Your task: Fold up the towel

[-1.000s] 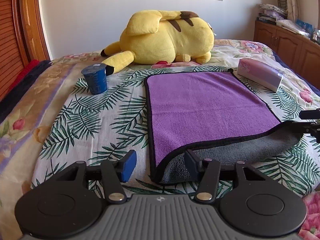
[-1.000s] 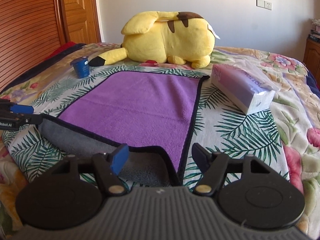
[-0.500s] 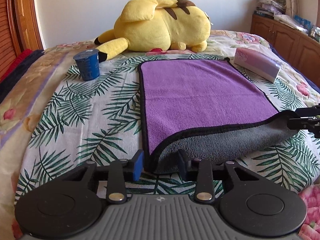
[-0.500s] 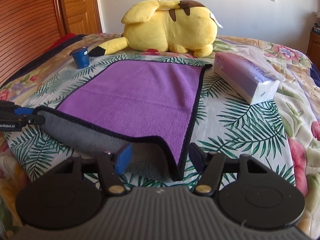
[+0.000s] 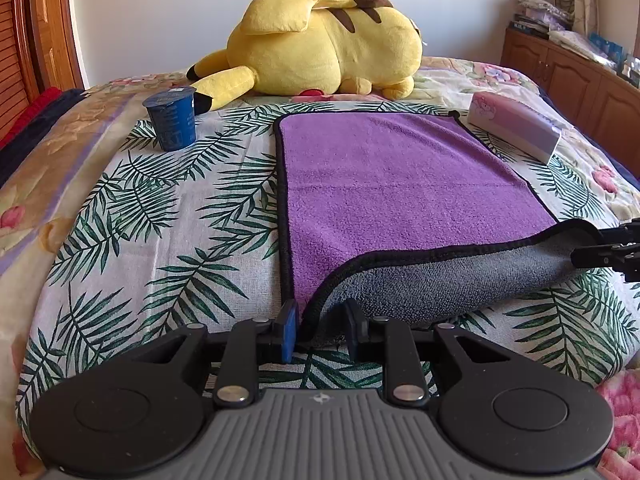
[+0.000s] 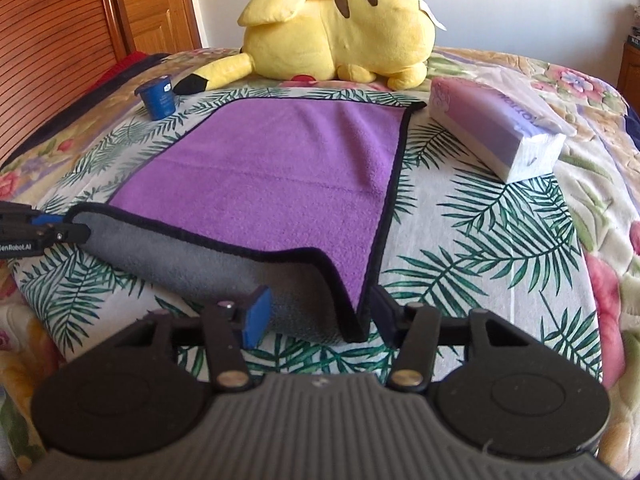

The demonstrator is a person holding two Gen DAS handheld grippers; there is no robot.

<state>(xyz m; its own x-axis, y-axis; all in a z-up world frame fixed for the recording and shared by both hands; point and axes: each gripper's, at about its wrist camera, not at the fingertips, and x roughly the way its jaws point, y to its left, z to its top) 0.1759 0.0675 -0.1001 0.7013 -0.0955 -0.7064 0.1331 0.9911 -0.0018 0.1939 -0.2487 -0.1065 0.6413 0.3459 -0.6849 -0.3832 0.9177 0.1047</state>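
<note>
Beyond towel (image 5: 400, 184): plush (image 5: 320, 40), cup (image 5: 171, 122), tissue pack (image 5: 520, 128).

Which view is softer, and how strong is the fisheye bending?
Right wrist: slightly softer and hazier, bed bulging, wardrobe leaning. Left wrist: crisper; towel pile sharp, door frame bowed. Sunlight comes from the cabinet side.

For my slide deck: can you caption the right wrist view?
Right tool straddles the purple towel's near corner, gray underside rolled up; left tool at the other corner.

Right gripper (image 5: 608, 254) cut off at frame edge, cupboard clutter (image 5: 560, 28) indistinct
</note>
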